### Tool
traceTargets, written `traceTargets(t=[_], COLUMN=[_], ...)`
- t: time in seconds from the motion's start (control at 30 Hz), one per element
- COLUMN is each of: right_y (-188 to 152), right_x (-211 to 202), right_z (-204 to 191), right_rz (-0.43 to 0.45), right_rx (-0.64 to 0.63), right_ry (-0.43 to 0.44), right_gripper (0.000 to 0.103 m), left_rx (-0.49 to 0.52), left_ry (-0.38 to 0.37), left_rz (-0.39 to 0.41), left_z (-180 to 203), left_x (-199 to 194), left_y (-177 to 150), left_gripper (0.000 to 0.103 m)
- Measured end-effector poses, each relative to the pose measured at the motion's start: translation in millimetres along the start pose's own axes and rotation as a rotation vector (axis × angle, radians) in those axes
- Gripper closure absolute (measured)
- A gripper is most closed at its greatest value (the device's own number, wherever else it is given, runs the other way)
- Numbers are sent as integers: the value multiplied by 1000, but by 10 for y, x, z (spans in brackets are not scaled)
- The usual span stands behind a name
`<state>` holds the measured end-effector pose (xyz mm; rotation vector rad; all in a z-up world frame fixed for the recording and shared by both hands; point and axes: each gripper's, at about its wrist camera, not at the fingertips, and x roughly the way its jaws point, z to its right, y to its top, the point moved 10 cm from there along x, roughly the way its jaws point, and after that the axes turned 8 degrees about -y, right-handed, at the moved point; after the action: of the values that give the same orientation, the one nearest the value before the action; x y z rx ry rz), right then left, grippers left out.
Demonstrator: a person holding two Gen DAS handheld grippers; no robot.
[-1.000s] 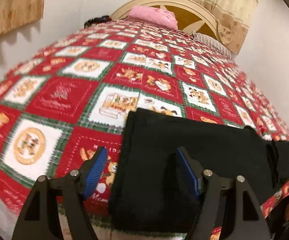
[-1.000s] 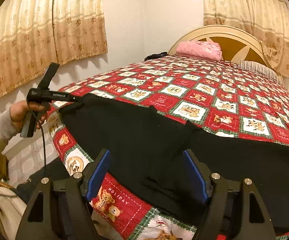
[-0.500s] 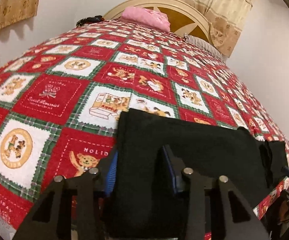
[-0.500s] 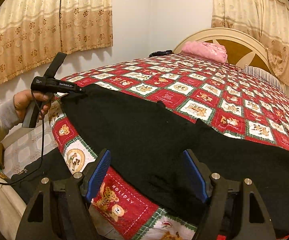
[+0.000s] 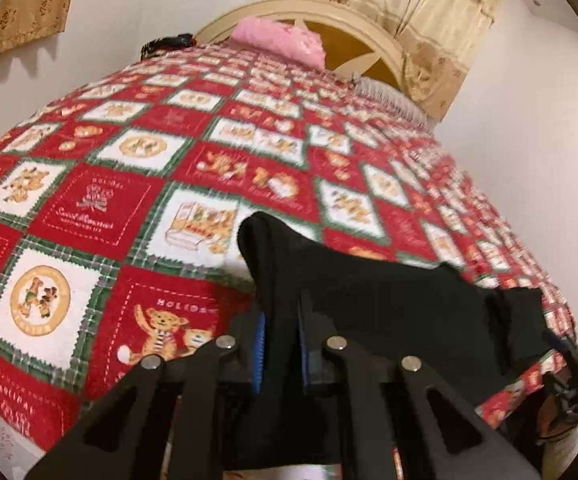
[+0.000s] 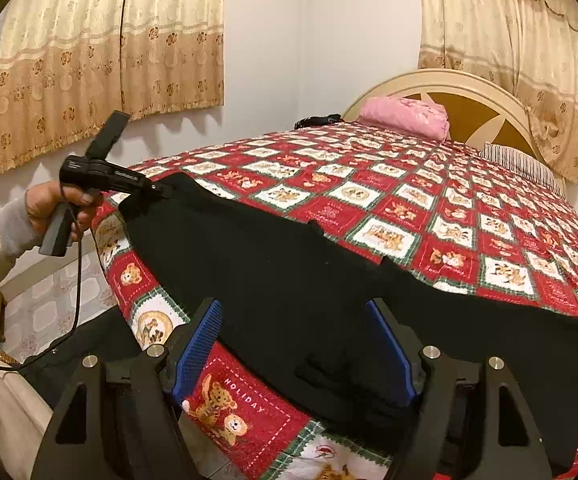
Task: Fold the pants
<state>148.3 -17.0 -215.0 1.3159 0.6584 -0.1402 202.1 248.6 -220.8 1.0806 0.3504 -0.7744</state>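
Closing just now, left gripper (image 5: 280, 340) fingers pinch the black pants (image 5: 389, 304); right gripper (image 6: 295, 346) fingers stay wide.

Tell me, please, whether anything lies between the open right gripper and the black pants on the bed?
Nothing visible does. The right gripper hangs open over the near edge of the pants, with only the quilt beneath.

Pants (image 6: 289, 280) on bedspread (image 6: 429, 208), along near edge; pillow (image 6: 405, 116) behind.
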Motion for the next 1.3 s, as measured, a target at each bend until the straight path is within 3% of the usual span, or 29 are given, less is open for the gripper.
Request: traceTargets(t=[0.2,0.33,0.67,1.0,1.3], right_y=[71,111,50,-318,-624], right_x=[-72,-175,-653,-986,-1026], right_z=[115,260,1107,1916,2451], right_rz=[13,25,69,83,69], right_rx=[13,18,110,336,542], right_ry=[-29,-60,-211,-316,-384], right_gripper=[28,28,28,27,26], left_rx=[-55,-36,48,179,261], left_ry=[-167,-256,-443,-519,-445], left_rz=[50,73,67,-78,-219], left_z=[461,895,2174,3289,3765], left_x=[-253,-328,-219,423,1215], left_y=[169,287,459,228,-412], left_gripper=[90,90,90,90,90])
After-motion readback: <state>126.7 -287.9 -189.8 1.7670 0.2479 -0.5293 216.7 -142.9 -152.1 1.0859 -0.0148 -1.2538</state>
